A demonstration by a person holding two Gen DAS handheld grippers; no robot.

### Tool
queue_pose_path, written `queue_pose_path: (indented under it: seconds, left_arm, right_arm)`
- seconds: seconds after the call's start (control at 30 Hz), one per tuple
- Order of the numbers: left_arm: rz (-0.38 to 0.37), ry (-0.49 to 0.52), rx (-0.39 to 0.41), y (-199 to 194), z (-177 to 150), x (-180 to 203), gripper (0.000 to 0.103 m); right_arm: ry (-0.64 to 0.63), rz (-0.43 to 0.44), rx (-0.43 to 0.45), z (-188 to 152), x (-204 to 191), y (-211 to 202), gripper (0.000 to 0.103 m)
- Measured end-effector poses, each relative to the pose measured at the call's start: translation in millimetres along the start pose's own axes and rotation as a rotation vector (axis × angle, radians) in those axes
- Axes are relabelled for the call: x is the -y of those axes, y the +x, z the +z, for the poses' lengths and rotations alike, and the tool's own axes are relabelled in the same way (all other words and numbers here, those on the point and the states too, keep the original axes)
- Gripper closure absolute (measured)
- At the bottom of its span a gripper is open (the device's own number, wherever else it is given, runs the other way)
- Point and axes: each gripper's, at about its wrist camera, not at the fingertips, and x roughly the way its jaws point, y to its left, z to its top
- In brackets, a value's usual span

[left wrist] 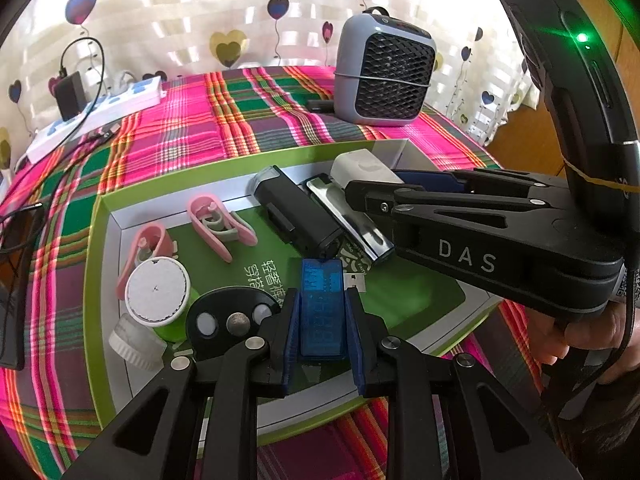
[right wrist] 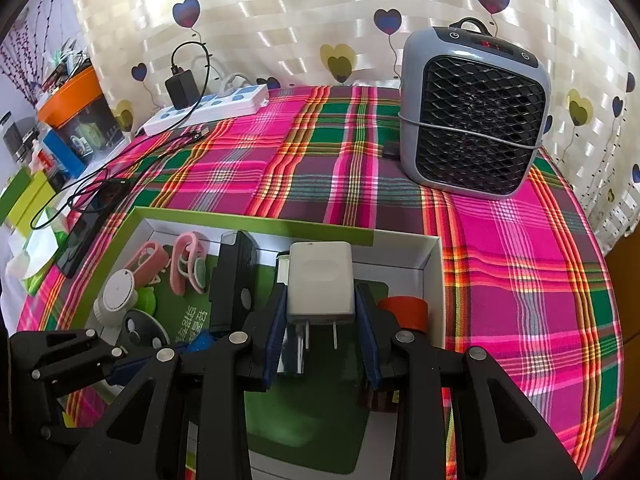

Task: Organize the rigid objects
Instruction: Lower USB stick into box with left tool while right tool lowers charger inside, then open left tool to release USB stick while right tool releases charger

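Observation:
A shallow green-and-white box (left wrist: 105, 216) (right wrist: 434, 280) lies on the plaid cloth. My left gripper (left wrist: 322, 300) is shut on a blue translucent USB tester (left wrist: 322, 308) just above the box floor. My right gripper (right wrist: 321, 296) (left wrist: 352, 190) is shut on a white plug charger (right wrist: 321, 280) (left wrist: 362, 168) at the box's far right side. In the box lie two pink clips (left wrist: 218, 224), a black power bank (left wrist: 294, 212), a silver lighter-like bar (left wrist: 352, 220), a white-topped green spool (left wrist: 157, 292), a black round piece (left wrist: 232, 320) and a red cap (right wrist: 404, 312).
A grey fan heater (left wrist: 384, 72) (right wrist: 474, 116) stands behind the box at the right. A white power strip with a black adapter (left wrist: 96, 112) (right wrist: 208, 106) and loose cables (right wrist: 104, 184) lie at the far left. A phone (right wrist: 80, 240) lies left of the box.

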Motion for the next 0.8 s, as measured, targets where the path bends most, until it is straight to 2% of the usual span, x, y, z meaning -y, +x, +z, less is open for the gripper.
queue_pose_path:
  seconds: [0.8]
  left_arm:
    - [0.011,0.001,-0.003,0.4,-0.1,-0.1,0.08]
  right_arm:
    - [0.005,-0.007,0.005,0.0,-1.0,0.4,0.068]
